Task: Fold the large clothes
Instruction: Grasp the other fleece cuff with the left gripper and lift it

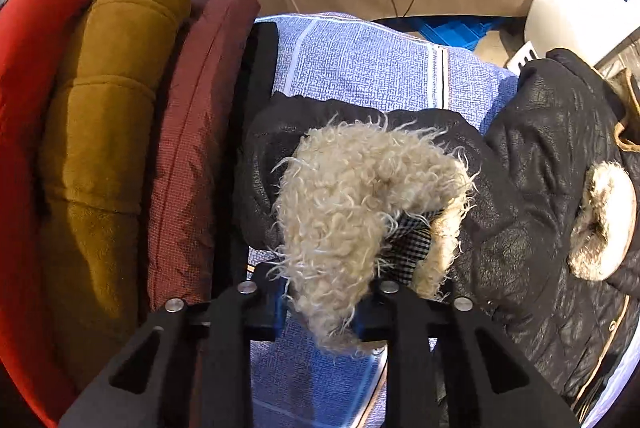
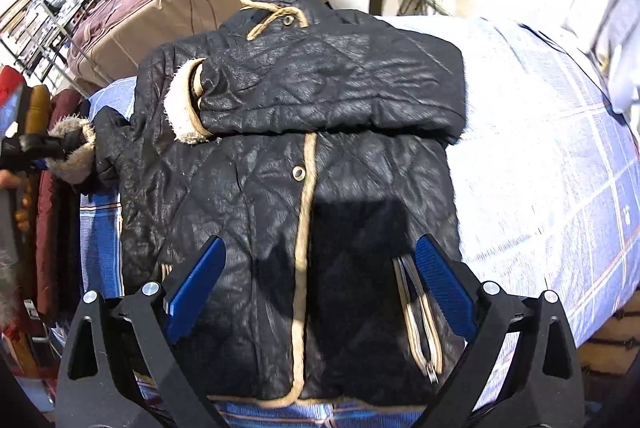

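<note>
The black quilted jacket lies on the blue checked bedspread of the bed, toward its left edge, and the fold looks partly made: one sleeve lies across the chest with its fleecy cuff pointing left, the tan-trimmed front facing up. The other sleeve is what's left, by my reading; it sticks out over the bed's left edge, and after it the body would need doubling over. The left hand-held gripper is clamped tight on that sleeve's shaggy cream fur cuff, the curls bulging out between the blue pads, holding it up off the bedspread beside a row of hanging coats in red, mustard and maroon. From the right wrist view, that same cuff shows at the far left, pinched and pulled clear. The right hand-held gripper hovers over the jacket's hem near the bed's front edge, jaws spread wide, blue pads apart and gripping nothing; whether they brush the fabric I can't tell.
</note>
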Available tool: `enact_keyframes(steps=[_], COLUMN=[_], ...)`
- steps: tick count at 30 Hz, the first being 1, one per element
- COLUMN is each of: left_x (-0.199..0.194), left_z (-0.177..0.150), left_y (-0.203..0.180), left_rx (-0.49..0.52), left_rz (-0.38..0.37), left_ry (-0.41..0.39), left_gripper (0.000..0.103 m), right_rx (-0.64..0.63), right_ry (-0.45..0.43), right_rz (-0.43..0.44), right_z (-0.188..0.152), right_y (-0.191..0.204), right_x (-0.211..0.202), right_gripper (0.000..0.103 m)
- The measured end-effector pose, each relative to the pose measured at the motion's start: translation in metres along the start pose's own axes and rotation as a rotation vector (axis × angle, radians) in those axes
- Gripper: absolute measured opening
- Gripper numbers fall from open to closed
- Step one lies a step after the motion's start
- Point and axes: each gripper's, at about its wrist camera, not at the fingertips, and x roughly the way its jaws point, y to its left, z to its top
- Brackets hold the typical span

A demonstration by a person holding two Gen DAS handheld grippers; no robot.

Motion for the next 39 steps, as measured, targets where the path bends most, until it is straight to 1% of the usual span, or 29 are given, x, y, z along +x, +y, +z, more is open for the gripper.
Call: enact_keyframes(steps=[1, 2, 4, 5, 6, 7, 9, 10, 12, 14, 15, 17, 19, 21, 22, 23, 24, 25, 28, 29, 30, 31, 32, 34, 35, 36, 37, 38, 39], left_x=[-0.012, -0.023, -0.060, -0.091, -0.115, -0.153, -0.200, -0.225, -0.252, -0.263, -0.260, -0.245, -0.229, -0.216, -0.214, -0.218, -0.224, -0.238, -0.267, -0.279, -0.284, -0.295, -0.299, -0.309, -0.311, -0.307, -0.299, -0.289, -0.278], left_z=[0.003, 0.009, 0.025, 0.036, 0.043, 0.052, 0.061, 0.063, 0.059, 0.047, 0.040, 0.022, 0.006, -0.003, -0.002, 0.001, 0.002, 0.002, 0.013, 0.016, 0.016, 0.015, 0.010, -0.006, -0.015, -0.023, -0.029, -0.038, -0.051], left_y=[0.009, 0.016, 0.039, 0.055, 0.068, 0.088, 0.117, 0.139, 0.167, 0.189, 0.199, 0.211, 0.214, 0.206, 0.196, 0.176, 0.161, 0.150, 0.083, 0.048, 0.026, -0.013, -0.041, -0.107, -0.144, -0.180, -0.204, -0.240, -0.262], left_rx=[-0.007, -0.017, -0.055, -0.085, -0.105, -0.134, -0.175, -0.207, -0.251, -0.286, -0.306, -0.327, -0.322, -0.291, -0.271, -0.234, -0.199, -0.169, -0.051, 0.002, 0.033, 0.086, 0.124, 0.235, 0.290, 0.326, 0.345, 0.382, 0.411], left_rz=[-0.019, -0.030, -0.072, -0.103, -0.119, -0.137, -0.167, -0.200, -0.220, -0.219, -0.216, -0.181, -0.158, -0.172, -0.183, -0.199, -0.217, -0.237, -0.339, -0.386, -0.415, -0.472, -0.500, -0.546, -0.574, -0.603, -0.616, -0.626, -0.622], left_ry=[-0.029, -0.055, -0.139, -0.213, -0.270, -0.360, -0.462, -0.515, -0.557, -0.557, -0.544, -0.507, -0.467, -0.435, -0.433, -0.445, -0.462, -0.476, -0.516, -0.526, -0.528, -0.529, -0.532, -0.545, -0.538, -0.507, -0.476, -0.431, -0.399], left_gripper=[0.016, 0.015, 0.012, 0.012, 0.012, 0.012, 0.012, 0.012, 0.012, 0.011, 0.011, 0.011, 0.011, 0.011, 0.011, 0.011, 0.011, 0.011, 0.011, 0.011, 0.011, 0.011, 0.011, 0.011, 0.011, 0.011, 0.011, 0.012, 0.016], right_rx=[0.013, 0.026, 0.062, 0.081, 0.099, 0.116, 0.138, 0.144, 0.148, 0.148, 0.147, 0.137, 0.118, 0.097, 0.086, 0.077, 0.072, 0.072, 0.083, 0.085, 0.090, 0.094, 0.099, 0.118, 0.128, 0.140, 0.155, 0.170, 0.184], right_ry=[-0.004, -0.006, -0.002, 0.003, 0.007, 0.012, 0.017, 0.016, 0.010, 0.003, -0.002, -0.012, -0.016, -0.012, -0.010, -0.009, -0.008, -0.009, -0.014, -0.016, -0.018, -0.018, -0.017, -0.018, -0.016, -0.014, -0.012, -0.009, -0.006], right_rz=[-0.007, -0.013, -0.024, -0.026, -0.025, -0.021, -0.009, -0.004, 0.006, 0.022, 0.030, 0.048, 0.057, 0.060, 0.059, 0.055, 0.051, 0.049, 0.049, 0.047, 0.045, 0.043, 0.040, 0.037, 0.036, 0.032, 0.028, 0.025, 0.021], right_z=[-0.005, -0.010, -0.019, -0.023, -0.026, -0.028, -0.030, -0.031, -0.030, -0.028, -0.027, -0.026, -0.027, -0.029, -0.030, -0.031, -0.031, -0.032, -0.034, -0.035, -0.036, -0.038, -0.039, -0.043, -0.044, -0.045, -0.045, -0.044, -0.043], right_y=[-0.004, -0.008, -0.019, -0.024, -0.029, -0.033, -0.037, -0.038, -0.037, -0.033, -0.030, -0.023, -0.016, -0.011, -0.009, -0.007, -0.007, -0.007, -0.011, -0.013, -0.015, -0.018, -0.021, -0.029, -0.034, -0.040, -0.047, -0.053, -0.060], right_x=[-0.004, -0.006, -0.008, -0.009, -0.009, -0.008, -0.007, -0.007, -0.008, -0.008, -0.009, -0.010, -0.011, -0.011, -0.012, -0.012, -0.013, -0.014, -0.017, -0.019, -0.020, -0.022, -0.023, -0.024, -0.024, -0.023, -0.022, -0.021, -0.020], right_gripper=[0.095, 0.095, 0.095, 0.095, 0.095, 0.095, 0.095, 0.095, 0.095, 0.095, 0.095, 0.095, 0.095, 0.095, 0.095, 0.095, 0.095, 0.095, 0.095, 0.095, 0.095, 0.095, 0.095, 0.095, 0.095, 0.095, 0.095, 0.095, 0.095])
